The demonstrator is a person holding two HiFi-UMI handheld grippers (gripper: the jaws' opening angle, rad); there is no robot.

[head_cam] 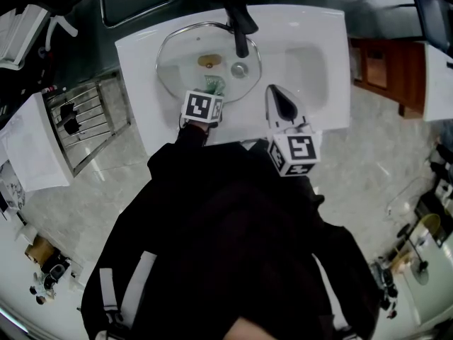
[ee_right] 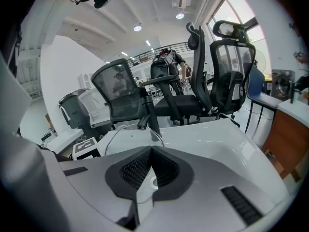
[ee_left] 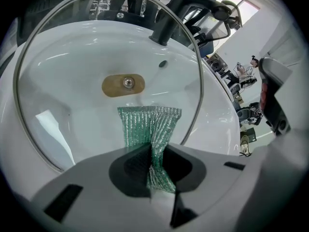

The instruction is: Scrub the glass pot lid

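The glass pot lid (head_cam: 185, 66) lies in the white sink basin, metal rim all round, with a tan knob plate (ee_left: 123, 84) at its middle. My left gripper (head_cam: 211, 91) hovers over the lid's near edge, shut on a green scouring cloth (ee_left: 149, 123) that fans out onto the glass. In the left gripper view the left gripper (ee_left: 153, 164) pinches the cloth's lower end. My right gripper (head_cam: 273, 92) hangs over the sink's front rim to the right of the lid, shut with nothing in it. In its own view the right gripper (ee_right: 150, 151) points across the basin.
A black faucet (head_cam: 241, 27) rises behind the lid, and the drain (head_cam: 239, 69) sits under it. The sink (head_cam: 318, 62) has a broad flat rim on the right. A metal rack (head_cam: 85, 119) stands left of it. Office chairs (ee_right: 203, 81) stand beyond the sink.
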